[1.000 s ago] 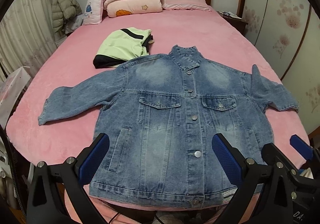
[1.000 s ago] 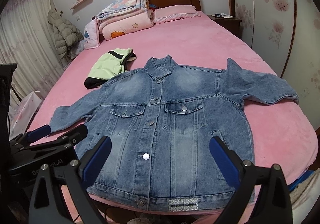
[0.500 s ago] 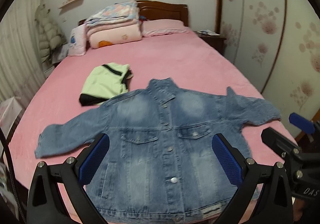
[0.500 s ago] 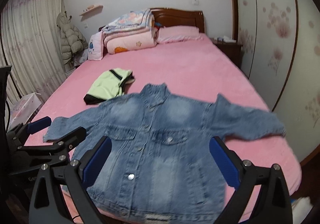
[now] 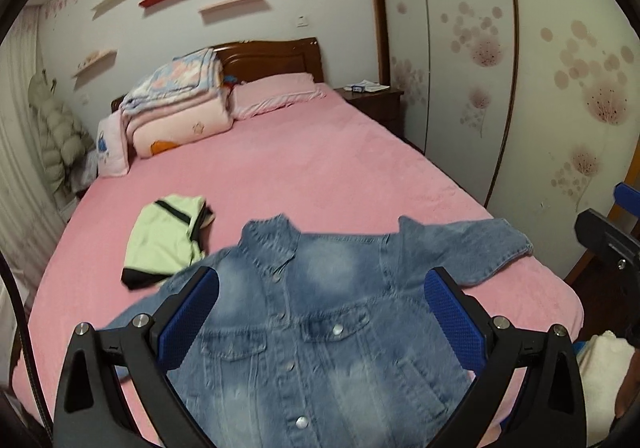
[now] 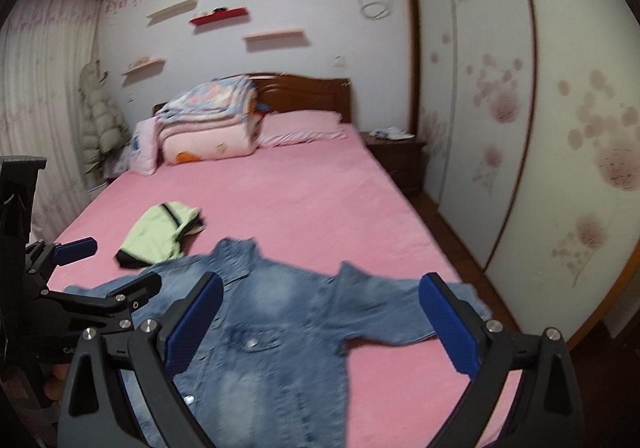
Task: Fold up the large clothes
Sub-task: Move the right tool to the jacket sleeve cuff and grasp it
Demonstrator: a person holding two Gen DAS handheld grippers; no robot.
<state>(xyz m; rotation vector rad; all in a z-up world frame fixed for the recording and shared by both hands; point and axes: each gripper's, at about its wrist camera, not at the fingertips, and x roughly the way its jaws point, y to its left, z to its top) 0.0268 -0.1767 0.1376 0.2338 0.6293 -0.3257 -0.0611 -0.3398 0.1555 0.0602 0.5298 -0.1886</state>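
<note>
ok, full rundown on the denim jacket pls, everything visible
The denim jacket is blue, faded in pale patches, and looks like stiff cotton denim. It lies front-up, buttoned, spread flat at the near end of the pink bed, stand collar pointing toward the headboard, both sleeves out sideways. Two flapped chest pockets and a row of metal buttons show. Its hem is out of frame. The folded green garment sits beside its shoulder. Neither claw touches it.

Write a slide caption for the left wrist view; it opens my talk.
Open left gripper above a denim jacket spread on a pink bed.
</note>
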